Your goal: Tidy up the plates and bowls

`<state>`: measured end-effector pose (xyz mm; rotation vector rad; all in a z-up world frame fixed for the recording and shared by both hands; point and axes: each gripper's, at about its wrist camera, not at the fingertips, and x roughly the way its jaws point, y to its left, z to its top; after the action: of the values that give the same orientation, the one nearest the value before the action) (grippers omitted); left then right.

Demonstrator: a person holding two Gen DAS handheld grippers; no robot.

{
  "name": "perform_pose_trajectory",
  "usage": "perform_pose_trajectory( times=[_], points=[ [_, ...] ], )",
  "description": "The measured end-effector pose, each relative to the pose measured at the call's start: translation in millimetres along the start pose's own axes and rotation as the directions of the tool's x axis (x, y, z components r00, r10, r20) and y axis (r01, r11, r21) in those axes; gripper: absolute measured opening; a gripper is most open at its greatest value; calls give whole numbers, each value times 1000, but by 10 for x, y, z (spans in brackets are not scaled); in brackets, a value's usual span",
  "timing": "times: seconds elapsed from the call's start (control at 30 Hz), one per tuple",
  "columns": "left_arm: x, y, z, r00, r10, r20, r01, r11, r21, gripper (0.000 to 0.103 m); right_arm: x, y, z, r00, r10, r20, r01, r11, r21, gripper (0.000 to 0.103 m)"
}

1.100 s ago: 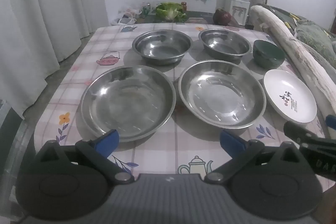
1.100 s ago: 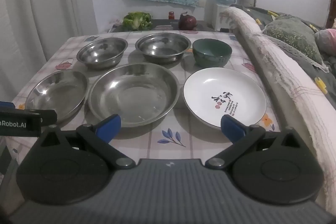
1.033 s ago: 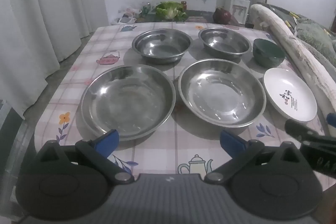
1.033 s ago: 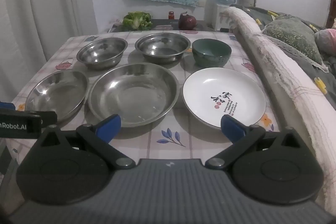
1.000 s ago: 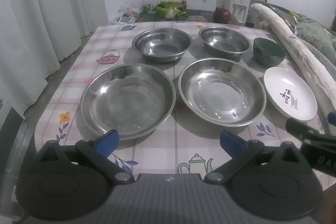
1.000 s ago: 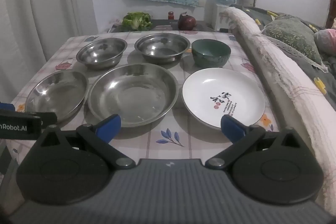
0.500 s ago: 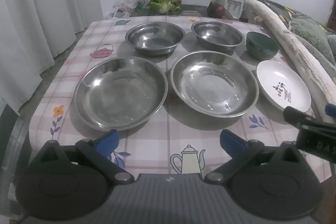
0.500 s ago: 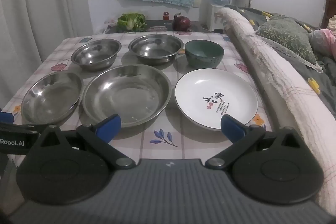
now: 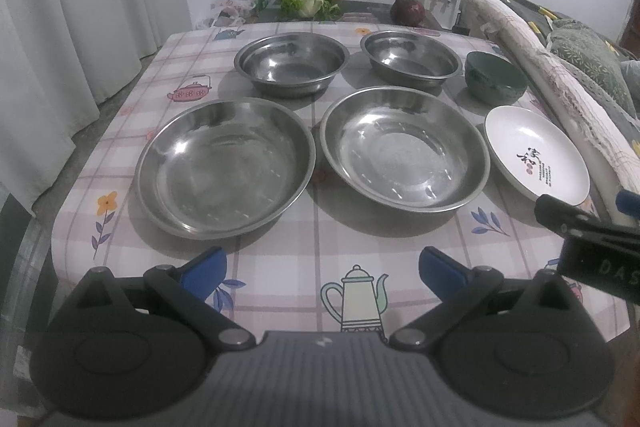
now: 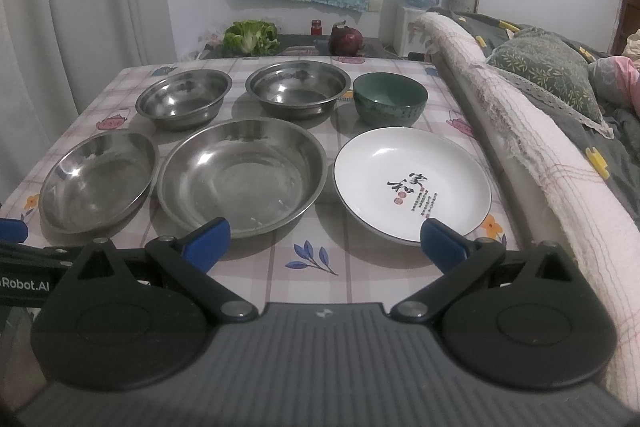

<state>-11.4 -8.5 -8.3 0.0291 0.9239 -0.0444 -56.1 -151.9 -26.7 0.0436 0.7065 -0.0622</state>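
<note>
The left gripper (image 9: 320,265) and the right gripper (image 10: 325,238) both hover over the near edge of the table (image 9: 280,259), fingers spread wide and holding nothing. In the near row two wide steel plates (image 9: 224,167) (image 9: 404,147) sit side by side, with the white plate (image 10: 412,183) at the right end. Behind them stand two steel bowls (image 9: 292,63) (image 9: 412,57) and a green bowl (image 10: 390,103), all apart from one another. A bed (image 10: 560,131) runs along the table's right side.
</note>
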Motion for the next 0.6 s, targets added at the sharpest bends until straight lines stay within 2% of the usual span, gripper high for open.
perform_pose_trajectory(
  times=[0.6],
  points=[
    [1,9,2,1000,1,0,-1,1000,-1,103,10,4,0,1000,3,-5,-3,1000,1,102]
  ],
)
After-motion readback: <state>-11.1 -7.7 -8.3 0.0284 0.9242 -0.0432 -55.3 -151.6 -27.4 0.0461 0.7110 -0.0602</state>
